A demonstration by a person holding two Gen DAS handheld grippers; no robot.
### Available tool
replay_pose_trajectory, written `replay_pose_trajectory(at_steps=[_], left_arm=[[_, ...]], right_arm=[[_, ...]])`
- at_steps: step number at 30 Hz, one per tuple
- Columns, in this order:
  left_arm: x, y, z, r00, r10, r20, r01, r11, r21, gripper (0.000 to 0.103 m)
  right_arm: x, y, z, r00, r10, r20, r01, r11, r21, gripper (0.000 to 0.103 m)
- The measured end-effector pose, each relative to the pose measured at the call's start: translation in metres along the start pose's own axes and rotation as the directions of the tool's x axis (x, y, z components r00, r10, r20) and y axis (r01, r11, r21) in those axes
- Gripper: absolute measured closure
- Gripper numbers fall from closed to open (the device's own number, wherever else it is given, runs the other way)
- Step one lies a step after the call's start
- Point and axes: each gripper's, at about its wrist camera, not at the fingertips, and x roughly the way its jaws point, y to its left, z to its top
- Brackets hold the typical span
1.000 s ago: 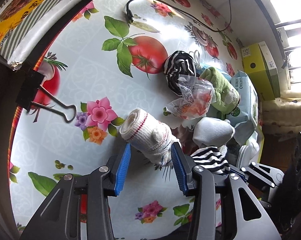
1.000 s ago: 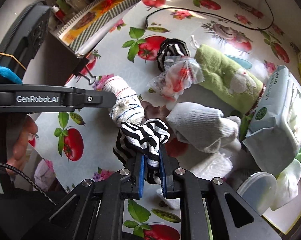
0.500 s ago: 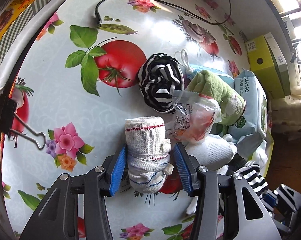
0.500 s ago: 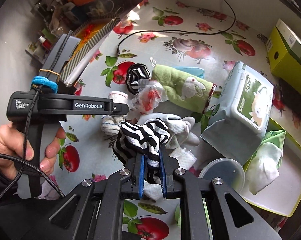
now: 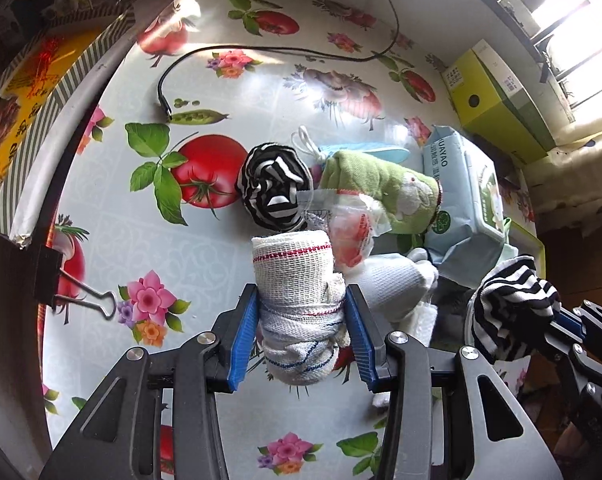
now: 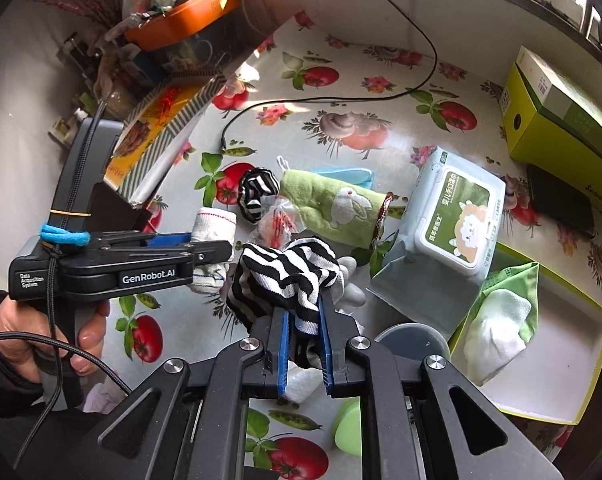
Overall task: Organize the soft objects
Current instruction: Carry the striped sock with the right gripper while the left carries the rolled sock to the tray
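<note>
The left hand-held gripper (image 5: 301,336) was clamped on a rolled white cloth (image 5: 297,304), its blue pads pressed to the roll's two sides. The roll's long axis ran along the fingers, its red-striped end pointing forward past the fingertips and its knotted end back toward the camera. It hung above the flowered bench (image 5: 205,248), clear of the cloth pile.

The right hand-held gripper (image 6: 303,344) was nearly shut, pinching a black-and-white striped cloth (image 6: 289,272). That cloth bunched up and forward from the pads, with no clear long axis, and was held above the bench.

Just beyond the roll lay a small clear packet (image 5: 349,232) and a white sock (image 5: 385,284). Farther on sat a rolled striped ball (image 5: 273,188) beside a green rabbit towel (image 6: 333,208), whose long axis ran left to right. A wipes pack (image 6: 457,216) lay to the towel's right, and a yellow-green box (image 6: 561,120) stood farthest back.
</note>
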Motion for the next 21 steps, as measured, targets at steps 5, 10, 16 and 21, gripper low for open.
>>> replay_pose_trajectory(at_steps=[5,10,16,21], left_arm=[[-0.017,-0.019,0.007,0.999,-0.006,0.040,0.004,0.999,0.053,0.059],[-0.030,-0.043,0.010,0.998,0.000,0.071,-0.008,0.993,0.117,0.059],[-0.038,-0.065,0.011,0.997,0.002,0.083,-0.016,0.986,0.167,0.059],[-0.040,-0.080,0.011,0.996,0.008,0.083,-0.024,0.980,0.199,0.059]], right_arm=[[-0.015,-0.011,-0.001,0.999,-0.005,0.040,0.004,0.999,0.031,0.091],[-0.031,-0.028,-0.007,0.997,-0.012,0.077,0.006,0.997,0.077,0.091],[-0.049,-0.048,-0.018,0.994,-0.022,0.110,0.008,0.992,0.127,0.091],[-0.059,-0.064,-0.029,0.991,-0.029,0.130,0.007,0.985,0.172,0.091]])
